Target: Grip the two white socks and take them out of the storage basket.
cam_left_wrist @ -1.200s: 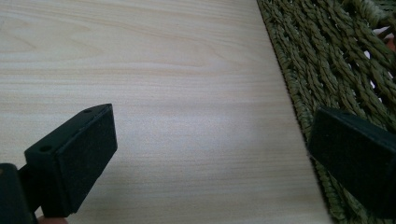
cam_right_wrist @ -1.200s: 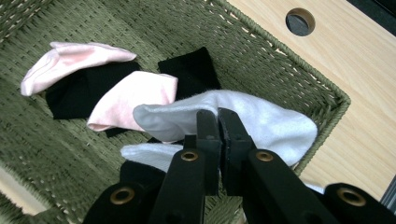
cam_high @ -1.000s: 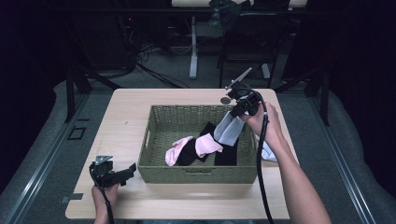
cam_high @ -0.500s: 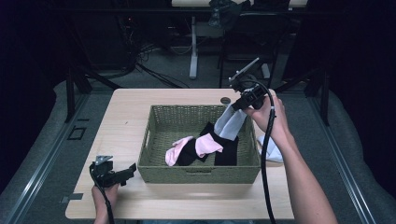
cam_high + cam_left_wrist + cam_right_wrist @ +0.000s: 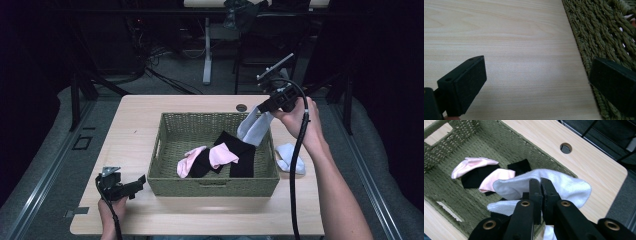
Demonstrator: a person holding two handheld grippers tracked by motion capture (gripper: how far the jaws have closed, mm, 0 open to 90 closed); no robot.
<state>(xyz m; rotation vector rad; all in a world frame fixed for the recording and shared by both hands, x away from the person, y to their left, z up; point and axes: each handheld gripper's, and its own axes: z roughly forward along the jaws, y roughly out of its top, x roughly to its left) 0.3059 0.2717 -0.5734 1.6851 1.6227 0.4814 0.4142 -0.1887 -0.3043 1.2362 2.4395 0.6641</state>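
Observation:
A green woven basket (image 5: 172, 132) sits mid-table with pink socks (image 5: 222, 154) and black socks (image 5: 243, 152) inside. My right gripper (image 5: 261, 108) is shut on a white sock (image 5: 254, 128) that hangs over the basket's far right corner. In the right gripper view the white sock (image 5: 564, 185) is pinched between the jaws above the basket (image 5: 464, 135), with a pink sock (image 5: 470, 165) below. Another white sock (image 5: 291, 157) lies on the table right of the basket. My left gripper (image 5: 139, 182) rests open on the table at the basket's front left corner (image 5: 599, 40).
The light wooden table (image 5: 135, 125) has a round cable hole (image 5: 242, 107) behind the basket. Its front edge runs close to my left hand. Dark floor and chair legs lie beyond the far edge.
My right gripper has risen and drawn back toward the far right, lifting the white sock higher over the basket. The left gripper has stayed put.

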